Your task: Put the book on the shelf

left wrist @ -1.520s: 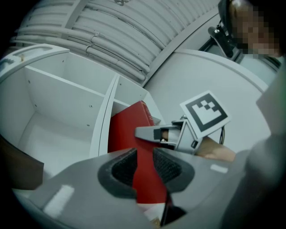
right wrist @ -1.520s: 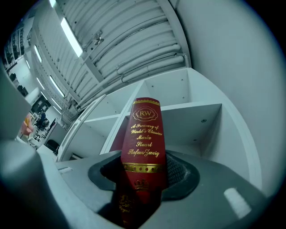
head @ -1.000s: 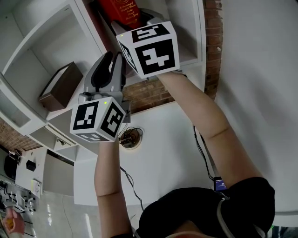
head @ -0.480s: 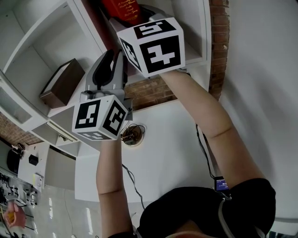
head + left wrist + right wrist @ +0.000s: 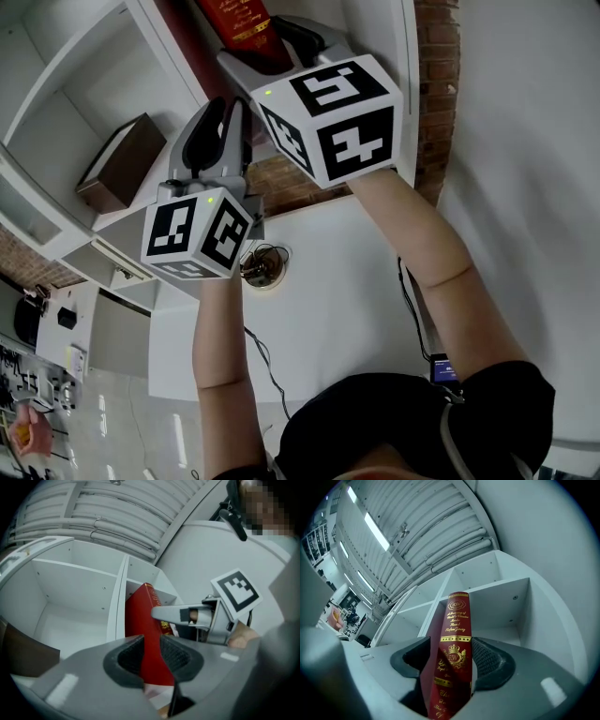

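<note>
Nearest, the right gripper (image 5: 451, 645), fingers just eased apart, loosely flanking the spine of the red book (image 5: 457, 620) without pressing it. Left gripper (image 5: 151, 644) almost closed, pinching the book's red cover low down. Beyond the fingertips, book upright, long axis vertical, gilt spine facing outward, inside a shelf (image 5: 520, 606) compartment. Just left of the fingers, the divider (image 5: 119, 602); to their right, open room up to the side wall. Gilt lettering legible only in the right gripper view; brown box (image 5: 117, 173) in the neighbouring compartment absent there.
</note>
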A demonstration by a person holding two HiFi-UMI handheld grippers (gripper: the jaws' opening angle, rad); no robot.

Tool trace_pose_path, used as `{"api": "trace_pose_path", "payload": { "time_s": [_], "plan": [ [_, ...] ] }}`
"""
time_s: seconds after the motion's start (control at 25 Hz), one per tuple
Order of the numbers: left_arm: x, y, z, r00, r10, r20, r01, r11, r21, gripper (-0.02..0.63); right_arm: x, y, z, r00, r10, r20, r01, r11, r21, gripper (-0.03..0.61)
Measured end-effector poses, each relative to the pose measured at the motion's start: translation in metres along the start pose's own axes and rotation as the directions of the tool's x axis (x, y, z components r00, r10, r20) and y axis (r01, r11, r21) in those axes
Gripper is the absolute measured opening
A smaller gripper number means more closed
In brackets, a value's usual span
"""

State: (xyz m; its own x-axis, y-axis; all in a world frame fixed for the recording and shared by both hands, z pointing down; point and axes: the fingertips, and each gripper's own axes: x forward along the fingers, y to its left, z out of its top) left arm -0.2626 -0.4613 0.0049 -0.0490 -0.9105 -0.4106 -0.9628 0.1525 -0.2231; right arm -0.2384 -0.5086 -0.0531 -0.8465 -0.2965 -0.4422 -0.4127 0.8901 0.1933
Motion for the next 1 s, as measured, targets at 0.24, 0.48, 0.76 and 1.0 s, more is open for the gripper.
{"api": "trace_pose_path", "payload": {
  "time_s": [0.24, 0.48, 0.76, 1.0],
  "plan": [
    [0.002, -0.008, -0.002, 1.0, -0.012, -0.005, 0.012, 1.0, 0.003, 0.094, -0.018, -0.011, -0.004, 0.999, -0.035, 0.018, 0.034, 0.999, 0.034, 0.214],
    [0.004, -0.008, -0.005, 1.0, -0.014, -0.01, 0.014, 1.0, 0.002, 0.092, -0.01, -0.007, -0.01, 0.999, -0.033, -0.004, 0.033, 0.999, 0.022, 0.181],
    [0.0, 0.001, -0.003, 1.0, 0.002, -0.011, -0.002, 1.0, 0.0, 0.092, 0.011, -0.013, -0.024, 0.998, -0.054, -0.038, 0.055, 0.998, 0.036, 0.183],
    [-0.005, 0.003, -0.011, 1.0, 0.006, -0.023, -0.006, 1.0, -0.018, 0.092, 0.007, -0.012, -0.027, 0.997, -0.056, -0.059, 0.057, 0.998, 0.025, 0.167]
  ]
}}
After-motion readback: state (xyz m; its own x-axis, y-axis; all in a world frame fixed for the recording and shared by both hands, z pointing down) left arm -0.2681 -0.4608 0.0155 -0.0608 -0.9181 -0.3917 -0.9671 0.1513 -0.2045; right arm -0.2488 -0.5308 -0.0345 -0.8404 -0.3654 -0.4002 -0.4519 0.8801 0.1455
